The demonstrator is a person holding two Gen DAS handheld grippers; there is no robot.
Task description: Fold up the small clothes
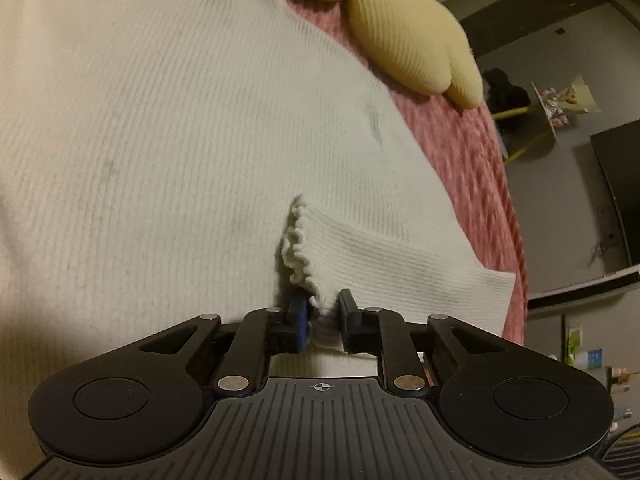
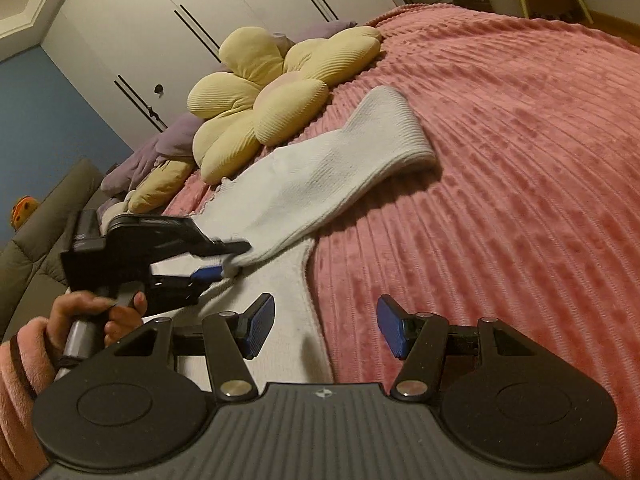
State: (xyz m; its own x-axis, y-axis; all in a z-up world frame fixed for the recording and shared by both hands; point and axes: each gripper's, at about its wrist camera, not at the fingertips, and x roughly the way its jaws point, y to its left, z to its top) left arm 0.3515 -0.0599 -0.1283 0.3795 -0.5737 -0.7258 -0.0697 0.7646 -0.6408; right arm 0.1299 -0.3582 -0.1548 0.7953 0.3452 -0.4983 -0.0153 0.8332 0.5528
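Note:
A small white ribbed knit top (image 1: 168,152) lies on the pink bedspread (image 1: 472,168). Its sleeve (image 1: 372,256) with a frilled cuff is folded over the body. My left gripper (image 1: 323,316) is shut on the cuff's edge. In the right wrist view the sleeve (image 2: 336,160) runs up off the bed from the left gripper (image 2: 228,260), which grips its end. My right gripper (image 2: 326,330) is open and empty, low over the top's side edge (image 2: 304,280) and the bedspread (image 2: 500,184).
A yellow flower-shaped cushion (image 2: 272,92) lies at the head of the bed, also in the left wrist view (image 1: 404,32). Purple cloth (image 2: 160,144) lies beside it. White wardrobe doors (image 2: 192,20) stand behind. The bed's edge drops to a floor with furniture (image 1: 580,160).

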